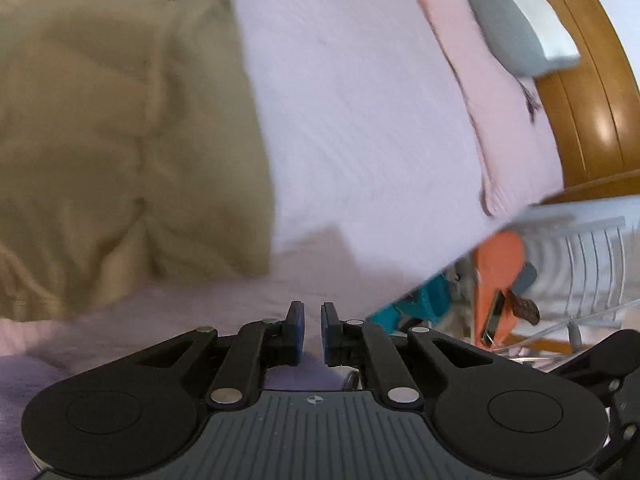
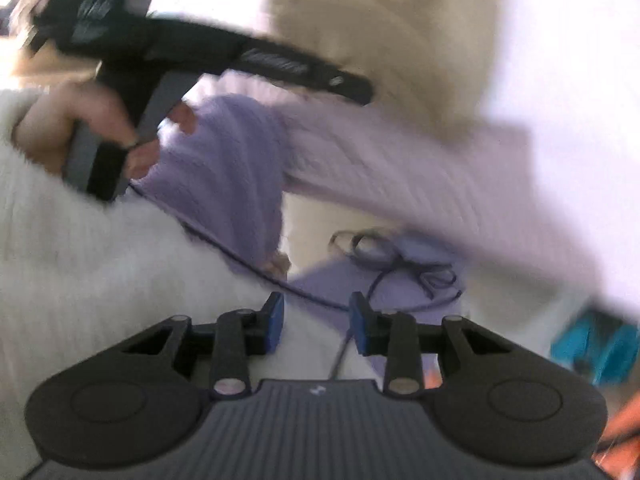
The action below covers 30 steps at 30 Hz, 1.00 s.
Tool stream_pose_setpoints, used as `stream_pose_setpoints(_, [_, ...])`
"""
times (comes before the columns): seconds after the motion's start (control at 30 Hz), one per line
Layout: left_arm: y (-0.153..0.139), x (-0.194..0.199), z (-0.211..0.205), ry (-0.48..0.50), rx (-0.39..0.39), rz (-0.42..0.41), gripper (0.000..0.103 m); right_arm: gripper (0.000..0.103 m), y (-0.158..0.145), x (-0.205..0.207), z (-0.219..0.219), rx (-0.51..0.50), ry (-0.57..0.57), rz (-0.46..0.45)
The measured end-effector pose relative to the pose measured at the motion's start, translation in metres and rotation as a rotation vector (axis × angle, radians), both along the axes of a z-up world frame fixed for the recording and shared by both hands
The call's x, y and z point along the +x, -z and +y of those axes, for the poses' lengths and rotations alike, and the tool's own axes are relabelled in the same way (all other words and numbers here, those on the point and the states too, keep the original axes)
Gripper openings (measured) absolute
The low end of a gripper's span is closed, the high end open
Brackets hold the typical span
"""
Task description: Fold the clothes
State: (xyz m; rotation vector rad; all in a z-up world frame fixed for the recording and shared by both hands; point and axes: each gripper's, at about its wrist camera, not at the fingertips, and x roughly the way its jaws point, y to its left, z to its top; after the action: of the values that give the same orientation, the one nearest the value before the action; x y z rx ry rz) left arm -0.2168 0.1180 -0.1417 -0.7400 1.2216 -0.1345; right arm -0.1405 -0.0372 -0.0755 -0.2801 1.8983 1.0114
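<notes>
Khaki garment (image 1: pixel 120 128), blurred, cut off at left

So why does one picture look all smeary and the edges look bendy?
Right wrist view: heavy motion blur smears the left gripper, hand and lavender garment. Left wrist view: sharper near the left gripper's fingertips, the tan garment softly blurred, glare on the wooden headboard. Both fisheyes bend edges.

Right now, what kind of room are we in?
Probably a bedroom. There's a bed with a pink bedspread, a grey pillow against a wooden headboard, and tan trousers laid out for folding.
</notes>
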Motion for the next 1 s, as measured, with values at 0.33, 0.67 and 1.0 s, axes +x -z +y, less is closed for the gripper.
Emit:
stream_pose_setpoints(0.33, [0.055,-0.014,0.048,-0.451,0.542,-0.037,0.015,0.037,0.083,0.087,0.053,0.207,0.27,-0.498])
stream_pose_setpoints(0.67, [0.054,-0.101,0.122,-0.773,0.832,0.155,0.032,0.037,0.118,0.055,0.202,0.533,-0.04,-0.468])
stream_pose_setpoints(1.0, [0.115,-0.099,0.14,-0.681,0.743,0.246,0.043,0.043,0.135,0.003,0.329,0.467,-0.385,-0.521])
